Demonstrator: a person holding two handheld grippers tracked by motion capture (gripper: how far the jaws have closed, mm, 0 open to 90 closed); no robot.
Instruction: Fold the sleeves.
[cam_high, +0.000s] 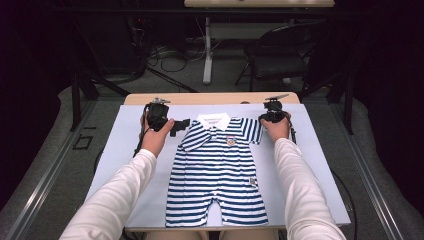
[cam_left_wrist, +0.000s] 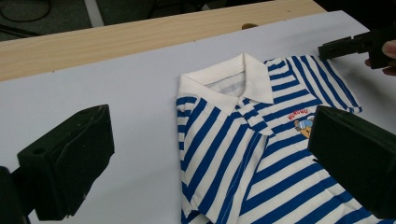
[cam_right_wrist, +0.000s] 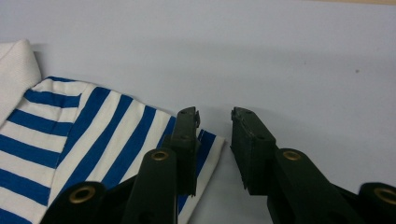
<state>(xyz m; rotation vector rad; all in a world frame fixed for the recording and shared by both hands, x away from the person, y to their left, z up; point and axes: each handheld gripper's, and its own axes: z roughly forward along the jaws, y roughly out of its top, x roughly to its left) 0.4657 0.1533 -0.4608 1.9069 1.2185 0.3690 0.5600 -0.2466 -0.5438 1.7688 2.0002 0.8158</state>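
Step in hand, as it looks: approach for a grasp on the two sleeves of the striped baby suit (cam_high: 216, 170), which lies flat, collar far, on the desk (cam_high: 320, 170). Left gripper (cam_high: 181, 126) jaws wide open, just left of the left sleeve, hovering. Right gripper (cam_right_wrist: 215, 140) jaws open, straddling the right sleeve's outer corner. Next move likely calls for closing both on cloth.

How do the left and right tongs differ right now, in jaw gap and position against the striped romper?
The left tongs gape wide above the blue-and-white striped baby romper; the right tongs stand narrowly open. The left hover over its shoulder; the right straddle the hem of the opposite sleeve, one jaw on it. Both are black, and neither grips cloth.
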